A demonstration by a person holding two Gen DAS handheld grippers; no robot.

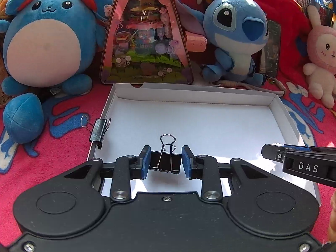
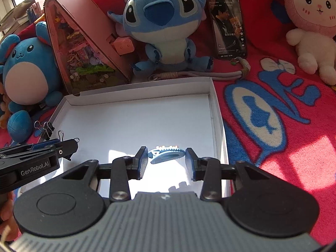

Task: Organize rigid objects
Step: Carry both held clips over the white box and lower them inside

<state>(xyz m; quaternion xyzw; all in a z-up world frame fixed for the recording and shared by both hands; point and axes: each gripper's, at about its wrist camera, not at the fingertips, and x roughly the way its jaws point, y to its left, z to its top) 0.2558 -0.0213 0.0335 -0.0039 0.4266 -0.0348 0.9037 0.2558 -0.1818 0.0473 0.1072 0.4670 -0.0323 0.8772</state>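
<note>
Over the box's (image 1: 279,103) near edge, left gripper (image 1: 166,159) clamped a binder clip (image 1: 166,161), right gripper (image 2: 166,159) a blue clip (image 2: 166,154); tilted, either might slip out early, missing the box.

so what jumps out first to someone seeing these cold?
The shallow white box open in the middle of the red blanket, with both grippers over it: the left gripper holds a black binder clip, the right gripper a blue hair clip. Behind the box sit a round blue plush, a pink triangular display case and a big-eyed blue plush. Another binder clip is clamped on the box's left wall.
</note>
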